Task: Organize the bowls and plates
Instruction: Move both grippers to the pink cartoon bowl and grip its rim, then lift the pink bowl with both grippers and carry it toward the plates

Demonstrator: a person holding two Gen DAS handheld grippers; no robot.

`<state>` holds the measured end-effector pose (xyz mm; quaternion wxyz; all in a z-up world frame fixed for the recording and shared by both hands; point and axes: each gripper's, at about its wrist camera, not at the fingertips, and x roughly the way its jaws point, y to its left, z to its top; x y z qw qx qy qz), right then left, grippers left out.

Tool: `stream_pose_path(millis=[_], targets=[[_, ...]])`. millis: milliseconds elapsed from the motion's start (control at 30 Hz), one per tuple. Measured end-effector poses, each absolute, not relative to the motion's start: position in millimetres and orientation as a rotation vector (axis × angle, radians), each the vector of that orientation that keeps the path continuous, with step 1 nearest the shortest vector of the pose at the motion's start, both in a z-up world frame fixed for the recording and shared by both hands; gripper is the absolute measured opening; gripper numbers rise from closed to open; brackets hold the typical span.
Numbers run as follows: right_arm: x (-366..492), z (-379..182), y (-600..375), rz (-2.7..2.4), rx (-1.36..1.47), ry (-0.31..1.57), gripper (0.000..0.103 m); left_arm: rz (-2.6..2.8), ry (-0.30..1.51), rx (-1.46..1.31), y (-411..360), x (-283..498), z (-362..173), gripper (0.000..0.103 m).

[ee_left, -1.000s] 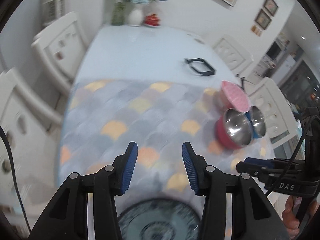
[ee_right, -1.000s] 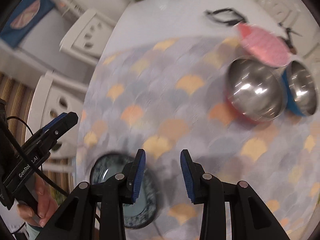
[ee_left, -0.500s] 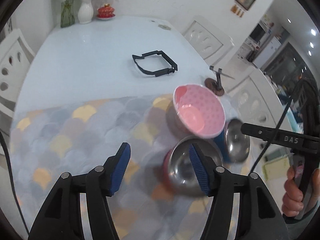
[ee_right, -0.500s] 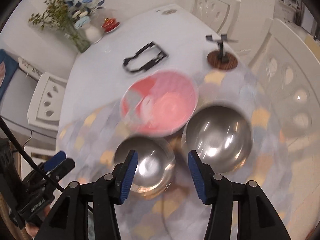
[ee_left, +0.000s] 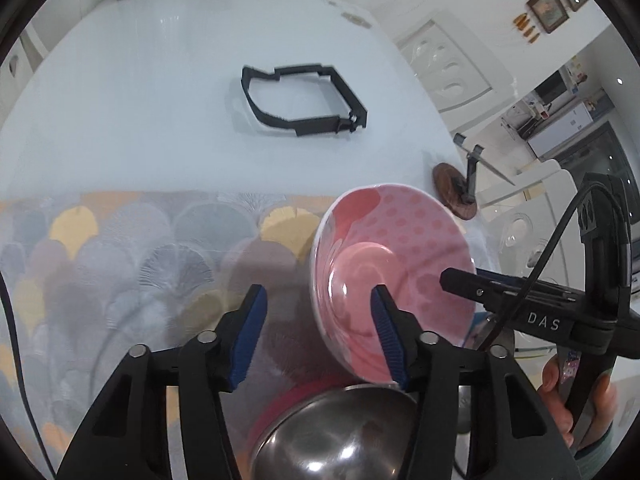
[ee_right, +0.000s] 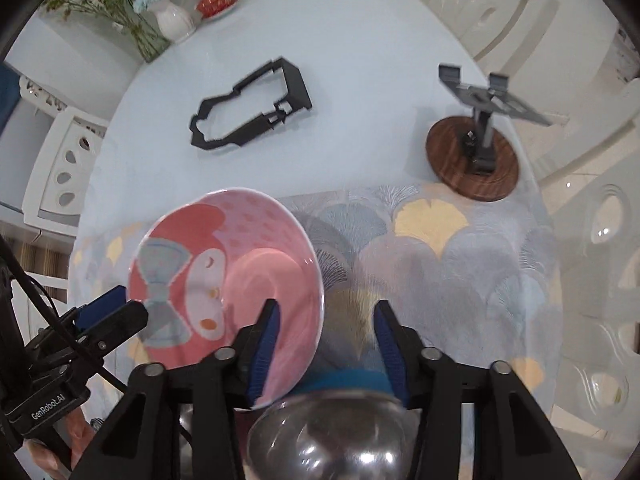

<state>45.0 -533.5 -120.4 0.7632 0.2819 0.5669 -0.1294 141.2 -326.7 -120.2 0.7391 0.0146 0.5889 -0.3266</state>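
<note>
A pink cartoon-print bowl (ee_left: 384,264) stands tilted on the patterned placemat (ee_left: 132,248); it also shows in the right wrist view (ee_right: 224,276). My left gripper (ee_left: 316,336) is open, its right finger just in front of the pink bowl's rim. A steel bowl with a red outside (ee_left: 336,436) lies below it. My right gripper (ee_right: 326,344) is open above a steel bowl with a blue outside (ee_right: 332,436), the pink bowl at its left finger. The other gripper shows at each view's edge.
A black plastic frame (ee_left: 300,100) lies on the white table (ee_left: 120,92) beyond the mat. A phone stand on a round wooden base (ee_right: 474,152) is at the mat's far right corner. A vase and a red dish (ee_right: 216,0) stand at the far end. White chairs surround the table.
Both grippers have swung from the mat's near left, where a dark plate lay, over to the bowls at the right and closed in on them. Both stay open.
</note>
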Motion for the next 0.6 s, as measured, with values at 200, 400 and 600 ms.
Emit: stream_pose_path(millis=[200, 400, 600], targets=[[53, -136, -534, -0.236, 0.612, 1.27, 0.028, -0.728, 1.333, 0.037, -336, 142, -135, 0.026], [55, -144, -533, -0.219, 0.634, 1.289, 0.013, -0.747, 1.357, 0.028, -340, 140, -142, 0.014], [60, -131, -522, -0.224, 0.584, 1.267, 0.012, -0.748, 1.318, 0.021, -335, 140, -129, 0.014]])
